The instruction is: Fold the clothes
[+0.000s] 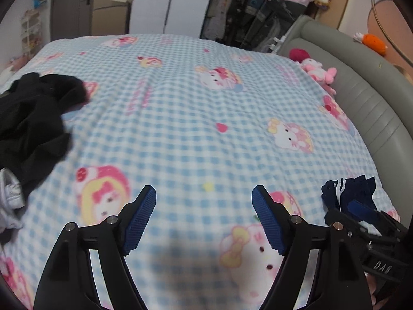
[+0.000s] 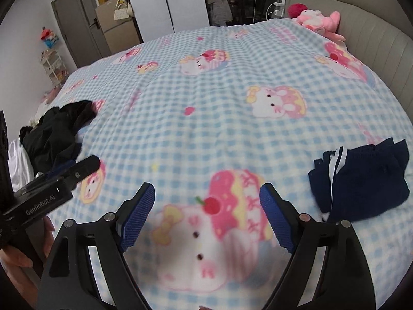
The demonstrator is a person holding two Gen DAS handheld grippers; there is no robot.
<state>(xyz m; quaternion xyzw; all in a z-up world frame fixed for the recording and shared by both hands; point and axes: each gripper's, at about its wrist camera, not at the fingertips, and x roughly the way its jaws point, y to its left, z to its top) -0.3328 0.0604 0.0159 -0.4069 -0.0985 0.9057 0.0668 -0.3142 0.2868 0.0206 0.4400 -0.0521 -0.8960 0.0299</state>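
Now both the left gripper (image 1: 204, 193) and right gripper (image 2: 206, 191) hover over the blanket (image 1: 180, 118), fingers spread, empty.

Black jaws, ribbed blue pads (image 1: 140, 219)

You have two lots of clothes on the bed (image 2: 232, 134): one folded navy garment (image 2: 361, 178) near its right edge and one loose black heap (image 2: 56, 137) at its left edge. One pink plush toy (image 2: 317, 20) sits by the headboard.
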